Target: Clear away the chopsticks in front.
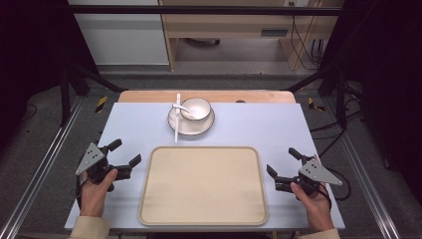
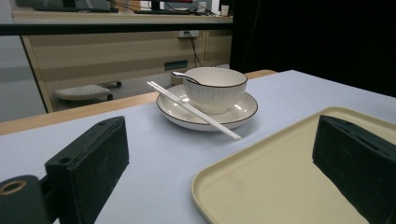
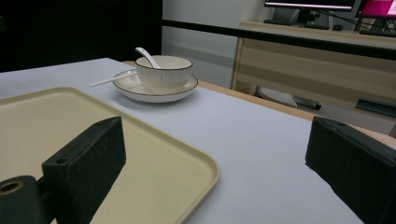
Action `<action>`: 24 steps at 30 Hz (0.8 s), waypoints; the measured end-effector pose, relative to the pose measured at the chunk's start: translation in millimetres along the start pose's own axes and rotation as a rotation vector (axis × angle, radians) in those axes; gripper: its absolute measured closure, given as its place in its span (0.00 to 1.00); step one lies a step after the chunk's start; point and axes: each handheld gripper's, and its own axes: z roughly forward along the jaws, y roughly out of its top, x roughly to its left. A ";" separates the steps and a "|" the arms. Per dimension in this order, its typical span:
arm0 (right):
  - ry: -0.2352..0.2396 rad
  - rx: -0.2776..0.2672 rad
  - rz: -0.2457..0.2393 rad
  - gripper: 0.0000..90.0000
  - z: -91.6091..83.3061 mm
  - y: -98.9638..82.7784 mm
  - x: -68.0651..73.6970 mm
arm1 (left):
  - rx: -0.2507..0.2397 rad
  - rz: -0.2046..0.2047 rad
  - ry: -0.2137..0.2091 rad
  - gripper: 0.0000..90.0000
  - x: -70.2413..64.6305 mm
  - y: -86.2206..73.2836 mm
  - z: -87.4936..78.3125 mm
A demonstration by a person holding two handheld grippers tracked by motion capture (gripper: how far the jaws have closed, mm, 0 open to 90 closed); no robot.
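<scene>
No brand, label or writing is coming through legibly on anything here; the screens at the top right of the right gripper view are too blurred to read. In the high view the left gripper (image 1: 124, 154) is sitting at the lower left of the frame, just beside the tray's (image 1: 149, 209) left edge, with the person's left hand (image 1: 95, 191) wrapping its handle from below and the forearm coming up from the bottom edge; its jaws are standing wide apart, pointing toward the upper right, with nothing between them. The right gripper (image 1: 281, 162) is mirroring it at the lower right, just beside the tray's right edge, the right hand (image 1: 311, 199) holding it from below, jaws likewise spread and empty, pointing toward the upper left. Both are hovering low over the table (image 1: 249, 124). The tray is lying bare in the lower middle of the frame. Above it, near the top centre, a bowl (image 1: 197, 108) is standing on a plate (image 1: 204, 125), well apart from both grippers. A spoon (image 1: 180, 106) is resting in the bowl, its handle leaning over the rim, and chopsticks (image 1: 176, 122) are lying across the plate's left edge. In the left gripper view the chopsticks (image 2: 196, 112) are slanting down off the plate (image 2: 243, 109) toward the tray (image 2: 261, 172).
</scene>
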 end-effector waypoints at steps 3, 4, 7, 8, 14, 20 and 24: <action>-0.003 0.009 0.005 0.06 0.0 -0.5 -0.3 | 0.021 0.015 0.006 0.04 -2.8 2.3 5.0; -0.003 0.009 0.005 0.06 0.0 -0.5 -0.3 | 0.029 0.017 0.003 0.04 -4.2 3.5 7.2; -0.005 0.013 0.014 0.06 0.0 -0.9 -0.2 | 0.049 0.031 -0.004 0.04 -7.1 8.7 15.8; -0.009 0.018 0.015 0.06 -0.3 -1.1 -0.1 | 0.059 0.026 -0.004 0.04 -7.3 10.7 19.7; -0.015 0.029 0.015 0.05 0.8 -1.5 0.4 | 0.156 0.067 -0.021 0.07 -9.7 23.6 53.6; -0.019 0.034 0.022 0.06 0.3 -0.9 1.0 | 0.218 0.041 -0.025 0.07 -8.4 34.9 87.5; -0.017 0.043 0.020 0.06 2.0 -1.3 2.6 | 0.241 0.020 0.017 0.10 -7.6 45.9 111.4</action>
